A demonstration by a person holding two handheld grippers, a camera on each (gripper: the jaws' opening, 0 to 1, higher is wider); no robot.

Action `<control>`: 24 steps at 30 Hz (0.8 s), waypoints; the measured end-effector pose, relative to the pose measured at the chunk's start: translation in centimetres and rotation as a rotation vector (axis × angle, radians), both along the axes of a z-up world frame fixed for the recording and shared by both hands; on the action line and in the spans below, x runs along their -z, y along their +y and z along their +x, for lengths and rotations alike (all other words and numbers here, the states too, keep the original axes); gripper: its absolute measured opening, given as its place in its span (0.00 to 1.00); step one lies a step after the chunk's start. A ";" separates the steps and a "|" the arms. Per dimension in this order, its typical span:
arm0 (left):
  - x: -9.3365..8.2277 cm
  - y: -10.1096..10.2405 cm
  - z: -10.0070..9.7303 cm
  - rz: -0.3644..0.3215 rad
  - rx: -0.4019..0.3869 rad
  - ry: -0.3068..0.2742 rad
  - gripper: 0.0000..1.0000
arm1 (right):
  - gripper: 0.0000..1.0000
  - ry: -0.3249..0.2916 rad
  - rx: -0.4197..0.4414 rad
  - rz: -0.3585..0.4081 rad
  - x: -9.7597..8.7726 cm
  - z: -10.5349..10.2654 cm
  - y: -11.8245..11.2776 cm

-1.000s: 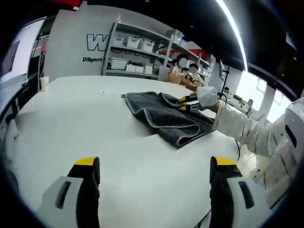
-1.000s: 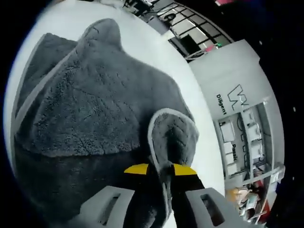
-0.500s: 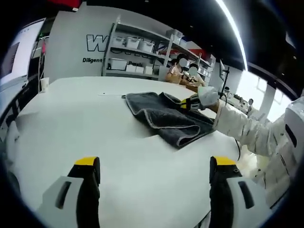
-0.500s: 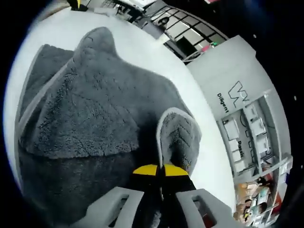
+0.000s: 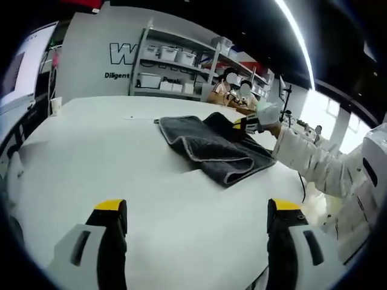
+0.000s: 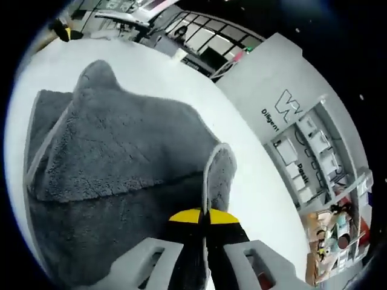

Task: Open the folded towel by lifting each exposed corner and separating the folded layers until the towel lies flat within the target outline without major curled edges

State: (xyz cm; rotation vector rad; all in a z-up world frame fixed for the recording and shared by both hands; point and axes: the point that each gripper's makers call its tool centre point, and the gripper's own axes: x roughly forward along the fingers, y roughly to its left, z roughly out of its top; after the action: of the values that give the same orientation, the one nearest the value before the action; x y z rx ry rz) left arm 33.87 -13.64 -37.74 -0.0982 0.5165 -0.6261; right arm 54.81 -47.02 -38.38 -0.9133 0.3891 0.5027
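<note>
On the white table (image 5: 91, 163), the grey towel (image 5: 208, 145) lies at about one o'clock from the left gripper (image 5: 196, 220), well apart from it. That gripper hangs low over bare tabletop with its jaws wide apart and nothing between them.

At three o'clock from the towel in the left gripper view, the right gripper (image 5: 242, 125) reaches in, held by a gloved hand (image 5: 263, 119) on a light sleeve (image 5: 320, 169). In the right gripper view, the right gripper (image 6: 203, 216) has its yellow-tipped jaws pressed together on a bound corner of the towel, which stands up at twelve o'clock from the tips as a narrow raised flap.

Judging by the layers, the task is at an early stage. One corner is gripped and lifted, but the towel is bunched and folded, with a thick doubled edge toward the left gripper and a hump on its far side. Spreading the layers, flattening the edges and settling it in place all remain. I can make out no target outline on the table.
</note>
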 end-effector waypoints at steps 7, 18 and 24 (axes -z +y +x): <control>0.0 0.0 0.0 -0.003 0.001 0.001 0.95 | 0.00 -0.032 0.043 0.015 -1.5 0.9 -1.5; 0.1 0.3 -0.1 -0.002 -0.006 0.001 0.95 | 0.00 -0.068 0.105 0.009 -3.1 2.8 -4.7; 0.1 0.4 -0.1 -0.002 -0.008 0.001 0.94 | 0.00 -0.087 0.122 -0.024 -4.5 3.7 -6.3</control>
State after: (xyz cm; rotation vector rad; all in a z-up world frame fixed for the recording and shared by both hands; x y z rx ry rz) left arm 33.81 -13.28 -37.79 -0.1023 0.5159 -0.6187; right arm 58.51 -53.34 -33.86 -0.9255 0.3700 0.3455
